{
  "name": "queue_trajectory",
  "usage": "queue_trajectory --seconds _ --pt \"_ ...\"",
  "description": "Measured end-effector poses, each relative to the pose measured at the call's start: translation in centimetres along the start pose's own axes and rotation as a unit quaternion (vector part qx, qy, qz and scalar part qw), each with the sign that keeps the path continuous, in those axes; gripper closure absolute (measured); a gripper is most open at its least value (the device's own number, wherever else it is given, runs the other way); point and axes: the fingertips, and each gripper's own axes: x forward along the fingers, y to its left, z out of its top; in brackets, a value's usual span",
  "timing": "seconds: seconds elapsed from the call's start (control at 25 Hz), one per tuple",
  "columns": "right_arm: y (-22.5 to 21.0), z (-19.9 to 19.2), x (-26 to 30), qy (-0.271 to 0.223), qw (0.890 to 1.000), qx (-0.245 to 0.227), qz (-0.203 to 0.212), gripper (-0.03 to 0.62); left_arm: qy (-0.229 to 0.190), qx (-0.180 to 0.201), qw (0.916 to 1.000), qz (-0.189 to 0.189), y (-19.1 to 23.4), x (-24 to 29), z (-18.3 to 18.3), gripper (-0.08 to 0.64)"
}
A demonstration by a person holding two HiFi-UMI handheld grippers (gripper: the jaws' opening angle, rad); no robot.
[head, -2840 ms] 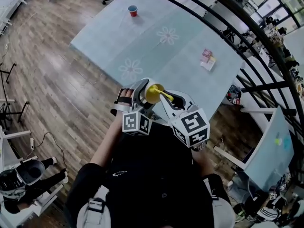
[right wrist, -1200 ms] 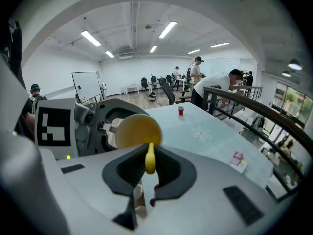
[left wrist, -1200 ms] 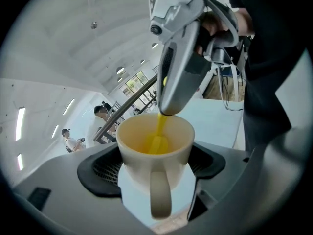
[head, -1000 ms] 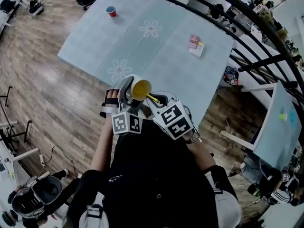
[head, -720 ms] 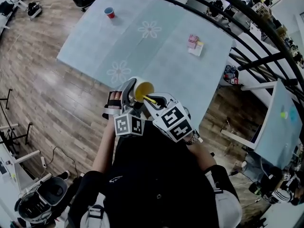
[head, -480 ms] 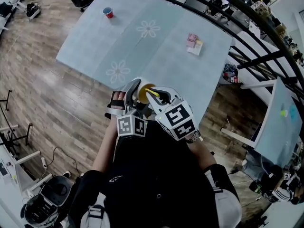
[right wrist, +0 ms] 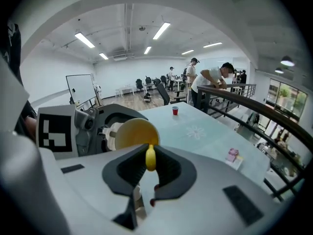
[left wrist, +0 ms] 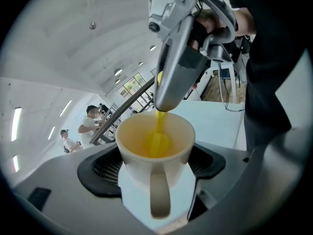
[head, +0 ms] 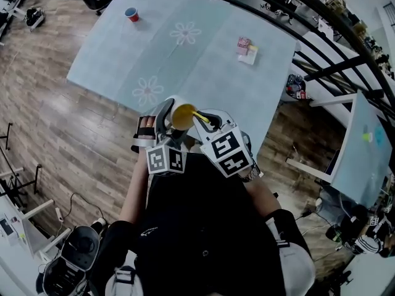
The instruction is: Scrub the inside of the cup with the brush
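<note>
White cup [left wrist: 155,151] clamped across its body in the left gripper [left wrist: 155,168], handle turned back toward that gripper, mouth facing the right gripper [right wrist: 149,163]; yellow brush [right wrist: 150,158] pinched by its thin stem between the right jaws, far end down inside the cup against the yellow lining. Both held in the air, with the table [head: 203,54] beyond the cup and below it. Likely trouble from here: too hard a push along the brush, levering the cup round in the pads or out of them, and a drop from there; a smooth, narrow stem twisting in so slight a pinch; too wide a stroke, catching the cup's rim and popping the brush end out
</note>
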Motion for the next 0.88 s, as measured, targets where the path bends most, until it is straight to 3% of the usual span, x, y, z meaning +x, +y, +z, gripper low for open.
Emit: queue_trajectory --seconds 0.44,0.68,0.88 --pt "2.8 -1.4 0.2 0.026 0.997 0.026 0.074 0.552 0.002 -0.003 0.9999 -0.015 0.2 1.0 -1.0 0.158" --pt "2.5 0.5 0.6 0.008 0.998 0.038 0.057 0.552 -0.016 0.007 0.9989 -0.042 0.2 2.1 -1.4 0.158" --pt "1.0 3.1 1.4 -0.016 0.998 0.061 0.015 0.552 -0.035 0.017 0.9972 -0.064 1.2 2.7 -2.5 0.158"
